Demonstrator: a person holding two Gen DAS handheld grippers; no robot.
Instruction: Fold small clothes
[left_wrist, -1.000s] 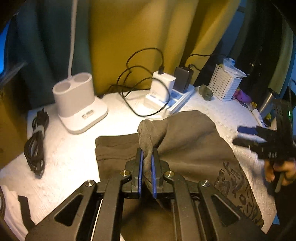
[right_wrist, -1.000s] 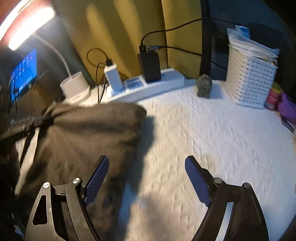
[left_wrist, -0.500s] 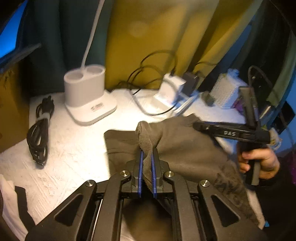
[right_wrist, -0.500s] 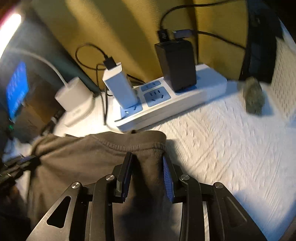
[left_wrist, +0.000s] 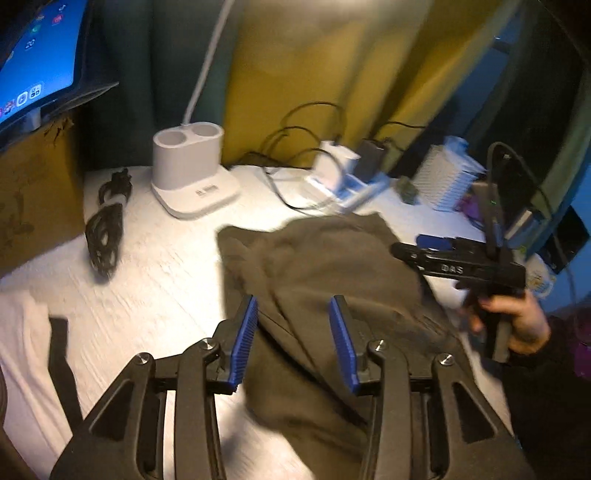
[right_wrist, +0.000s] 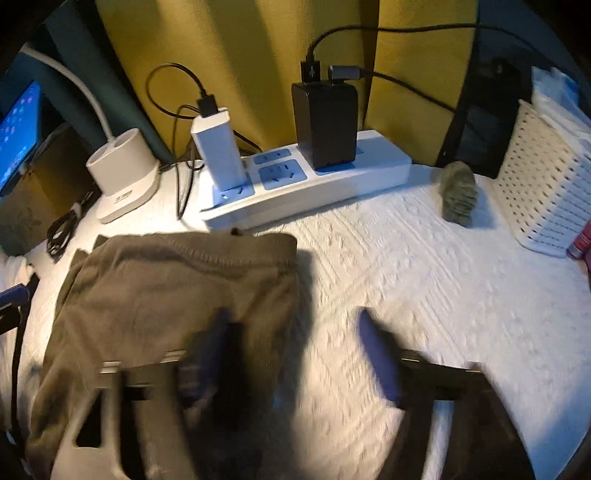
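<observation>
Fold laid: my left gripper (left_wrist: 293, 338) has just opened, shirt (left_wrist: 325, 266) loose between its pads; right gripper (right_wrist: 295, 354) apart, released too.

Dim, warm light falls on the white tabletop (right_wrist: 424, 280); a glowing screen (left_wrist: 33, 55) shines at left. Fisheye corners go black, and motion blur smears the right gripper (right_wrist: 295, 350).

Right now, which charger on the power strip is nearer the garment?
The white charger, plugged in at the power strip's end nearest the olive garment; the black charger stands farther along.
</observation>
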